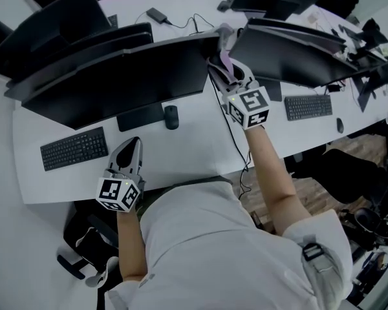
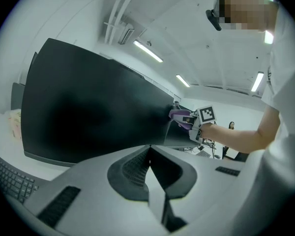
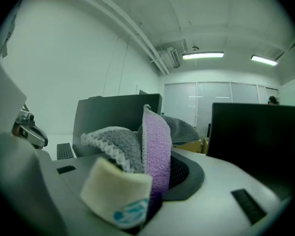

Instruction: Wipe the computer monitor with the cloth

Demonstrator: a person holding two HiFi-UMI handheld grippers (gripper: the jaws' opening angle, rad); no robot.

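Right up against the lens in the right gripper view is a cream fabric label point(image 3: 115, 195) – it belongs to the fluffy grey-and-purple microfibre cloth point(image 3: 155, 141), which is bunched up and pinched hard between the jaws of the right gripper point(image 1: 227, 73). Jaws are closed down on the wad, so a fat pad of cloth sticks out past the tips. My guess is that's the point: the soft stuff meets the screen, not the plastic.

Left gripper point(image 2: 148, 156) is doing nothing much. Its jaws are pressed together with nothing in them, and it hangs low near the front edge of the white desk point(image 1: 194, 147), just right of the black keyboard point(image 1: 74, 148). It looks parked out of the way so the wiping arm has room.

Further out, the cloth sits at the right end of the wide black computer monitor point(image 1: 123, 82), up by its top corner. From the left gripper view the purple edge looks like it's touching the panel there, though I wouldn't swear to how firmly. Starting at a corner makes sense if you want to sweep across in rows – so I'd say the wipe is at its very beginning, with nearly all the screen left to cover.

A small black mouse point(image 1: 171, 116) lies by the monitor's base, and a second dark monitor point(image 1: 291, 50) stands just to the right, close enough to bump an elbow.
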